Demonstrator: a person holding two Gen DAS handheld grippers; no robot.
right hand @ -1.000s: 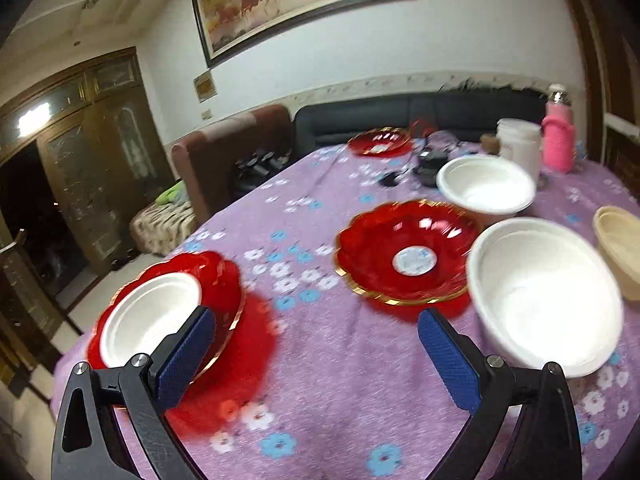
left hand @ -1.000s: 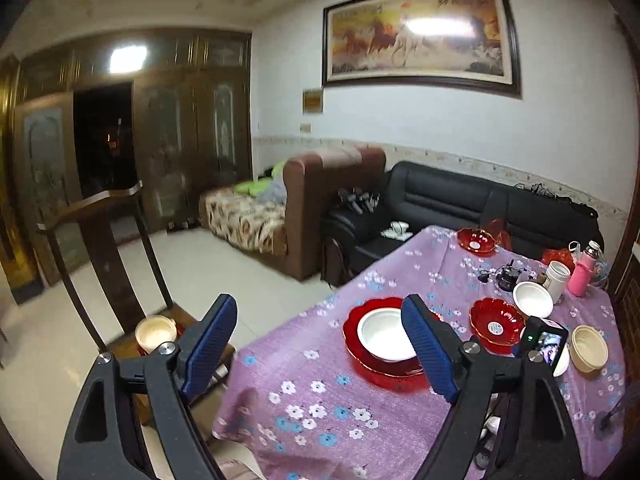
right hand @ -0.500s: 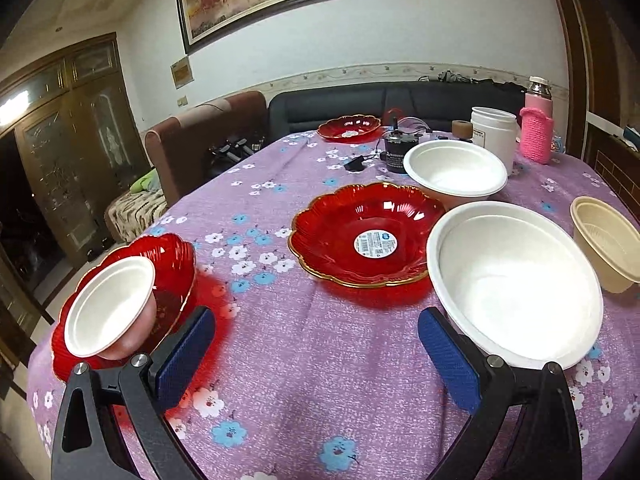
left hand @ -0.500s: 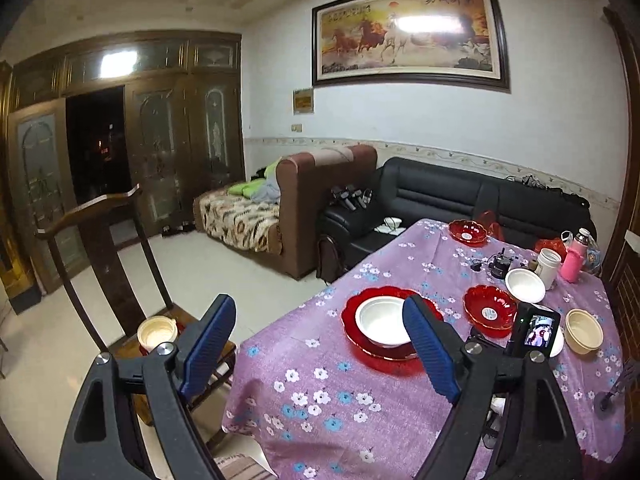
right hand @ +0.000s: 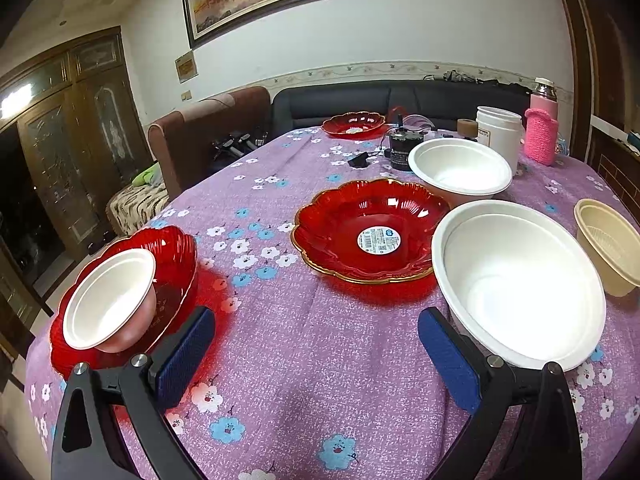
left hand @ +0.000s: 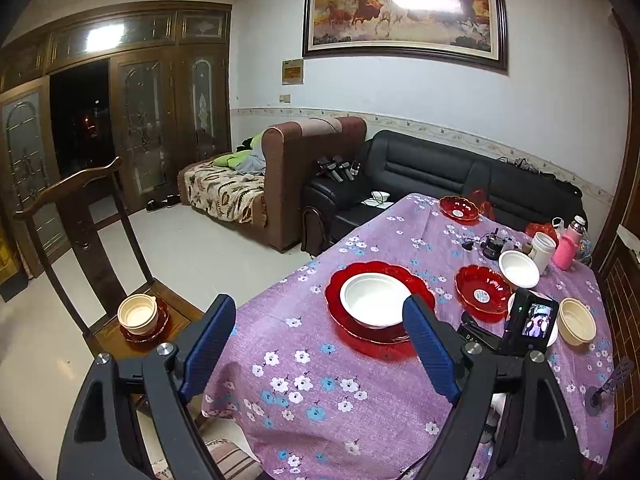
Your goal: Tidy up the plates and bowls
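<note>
A white bowl (left hand: 372,300) sits in a red plate (left hand: 416,280) near the table's near left edge; both also show in the right wrist view as bowl (right hand: 106,298) and plate (right hand: 176,256). An empty red plate (right hand: 372,228) lies mid-table, with a large white bowl (right hand: 516,280) at its right and another white bowl (right hand: 460,170) behind. A beige bowl (right hand: 608,240) is far right. A third red plate (right hand: 354,123) lies at the far end. My left gripper (left hand: 316,352) is open, back from the table. My right gripper (right hand: 316,360) is open, low over the cloth.
A wooden chair (left hand: 96,240) left of the table carries a beige bowl (left hand: 138,314) on a red plate. A white jar (right hand: 498,130), a pink-sleeved bottle (right hand: 542,128) and a small black device (right hand: 404,148) stand at the far right. Sofas stand behind the table.
My left gripper has pulled back and up from the table, so plates look smaller. My right gripper has drawn back slightly. Both stay open.
</note>
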